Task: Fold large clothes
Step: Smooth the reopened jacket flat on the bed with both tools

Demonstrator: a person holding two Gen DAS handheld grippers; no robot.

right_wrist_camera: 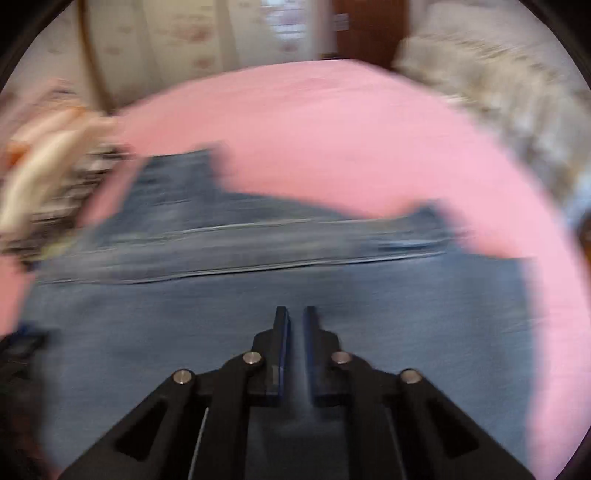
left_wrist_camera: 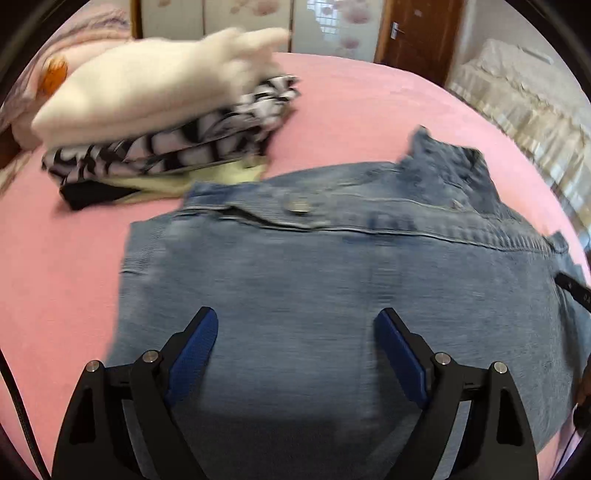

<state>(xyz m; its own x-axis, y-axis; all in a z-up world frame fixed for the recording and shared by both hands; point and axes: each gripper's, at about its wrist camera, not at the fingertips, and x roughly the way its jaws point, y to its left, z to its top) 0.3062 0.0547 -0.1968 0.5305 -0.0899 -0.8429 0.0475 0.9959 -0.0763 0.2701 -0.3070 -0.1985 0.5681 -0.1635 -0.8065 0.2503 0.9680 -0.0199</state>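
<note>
The denim garment (left_wrist_camera: 332,280) lay spread flat on the pink bed sheet (left_wrist_camera: 55,277), its waistband with a metal button (left_wrist_camera: 298,204) running across the far side; in the right wrist view the same denim (right_wrist_camera: 258,350) filled the near half, though that picture was badly blurred. At the far left sat a pile of folded clothes — a cream fleece piece (left_wrist_camera: 147,85) on top, a black-and-white patterned one (left_wrist_camera: 177,147) beneath it, pale yellow and black layers at the bottom; the pile's near edge touched or just overlapped the denim's far left corner. The left gripper (left_wrist_camera: 295,332) hung over the near part of the denim with its blue-padded fingers spread wide, holding nothing. The right gripper (right_wrist_camera: 294,314) had its fingers drawn nearly together with a thin gap between them — whether any cloth was pinched there I could not tell. At the far right stood a brown door (left_wrist_camera: 413,33).
</note>
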